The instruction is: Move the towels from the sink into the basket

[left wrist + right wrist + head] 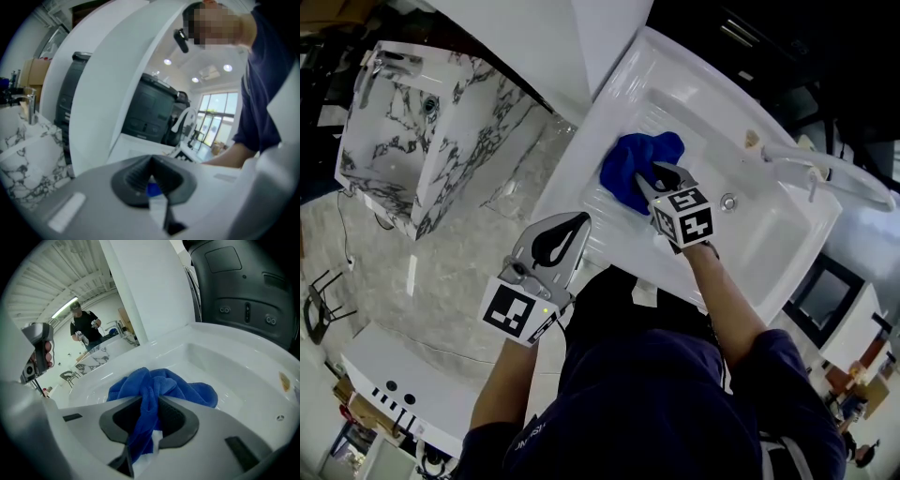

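Observation:
A crumpled blue towel [630,167] lies in the left part of the white sink [769,239]. My right gripper [652,178] reaches down onto it from the near side, and its dark pads are shut on a fold of the cloth. In the right gripper view that fold of the towel [161,383] runs down between the jaws of the right gripper [149,405], with the rest bunched on the sink's floor [229,369]. My left gripper [574,225] hovers at the sink's near rim, jaws together and empty; in its own view the left gripper [150,163] points past the sink. No basket is in view.
A curved white faucet [830,167] and the drain [728,201] sit toward the sink's right end. A marble-patterned basin [422,141] stands to the left. A white slanted panel [145,291] and a dark machine [243,287] rise behind the sink. A person [85,326] stands far off.

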The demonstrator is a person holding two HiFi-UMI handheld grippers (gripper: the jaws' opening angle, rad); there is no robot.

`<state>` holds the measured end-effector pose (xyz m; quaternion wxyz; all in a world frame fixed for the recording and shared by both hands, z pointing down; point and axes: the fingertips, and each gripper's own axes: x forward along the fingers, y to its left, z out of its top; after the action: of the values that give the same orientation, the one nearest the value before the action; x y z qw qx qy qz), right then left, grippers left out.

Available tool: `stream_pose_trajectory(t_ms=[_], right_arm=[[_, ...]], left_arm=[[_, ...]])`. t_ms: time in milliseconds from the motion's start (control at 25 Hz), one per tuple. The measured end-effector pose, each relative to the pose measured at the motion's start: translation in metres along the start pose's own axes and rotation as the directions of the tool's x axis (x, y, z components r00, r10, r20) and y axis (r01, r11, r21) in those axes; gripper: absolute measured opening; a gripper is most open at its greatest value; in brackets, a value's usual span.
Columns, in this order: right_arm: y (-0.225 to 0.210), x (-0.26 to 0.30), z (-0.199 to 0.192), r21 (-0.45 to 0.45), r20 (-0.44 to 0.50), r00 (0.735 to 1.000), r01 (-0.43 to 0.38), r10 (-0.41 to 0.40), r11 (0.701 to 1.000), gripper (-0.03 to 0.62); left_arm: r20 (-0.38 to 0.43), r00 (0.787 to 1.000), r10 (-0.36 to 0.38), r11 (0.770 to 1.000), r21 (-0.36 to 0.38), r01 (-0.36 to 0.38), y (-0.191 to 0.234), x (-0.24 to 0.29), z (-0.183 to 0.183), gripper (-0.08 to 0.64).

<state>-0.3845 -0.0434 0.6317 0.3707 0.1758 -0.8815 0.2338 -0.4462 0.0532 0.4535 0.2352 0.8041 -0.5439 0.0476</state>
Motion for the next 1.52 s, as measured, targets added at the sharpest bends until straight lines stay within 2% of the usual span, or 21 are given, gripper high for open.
stream_pose_trajectory(t_ms=[40, 160, 520, 800, 1120, 1520], right_arm=[[0.001, -0.001, 0.0, -0.007, 0.003, 1.0, 0.006, -0.006, 1.0, 0.087], [0.006, -0.005, 0.005, -0.022, 0.017, 1.0, 0.006, -0.006, 1.0, 0.055], [0.011, -0.037, 0.026, -0.032, 0.103, 0.995, 0.003, 0.001, 0.999, 0.041], [0.019, -0.082, 0.043, -0.04, 0.2, 0.979, -0.028, 0.036, 0.999, 0.04], [0.008, -0.144, 0.04, -0.02, 0.303, 0.953, -0.016, 0.022, 1.0, 0.038], [-0.023, -0.245, 0.001, 0.031, 0.381, 0.924, 0.024, -0.034, 0.999, 0.038]], left_arm=[[0.002, 1.0, -0.001, 1.0, 0.0, 0.001, 0.0, -0.001, 0.001, 0.003], [0.011, 1.0, -0.003, 1.0, 0.002, 0.003, 0.001, -0.002, 0.004, 0.003], [0.028, 0.999, -0.022, 1.0, 0.023, 0.021, -0.009, 0.0, 0.017, 0.003], [0.038, 0.998, -0.05, 0.997, 0.06, 0.048, -0.034, 0.009, 0.029, 0.003], [0.033, 0.993, -0.116, 0.986, 0.126, 0.111, -0.085, 0.031, 0.04, 0.003], [0.003, 0.98, -0.201, 0.962, 0.191, 0.197, -0.186, 0.061, 0.047, 0.003]])
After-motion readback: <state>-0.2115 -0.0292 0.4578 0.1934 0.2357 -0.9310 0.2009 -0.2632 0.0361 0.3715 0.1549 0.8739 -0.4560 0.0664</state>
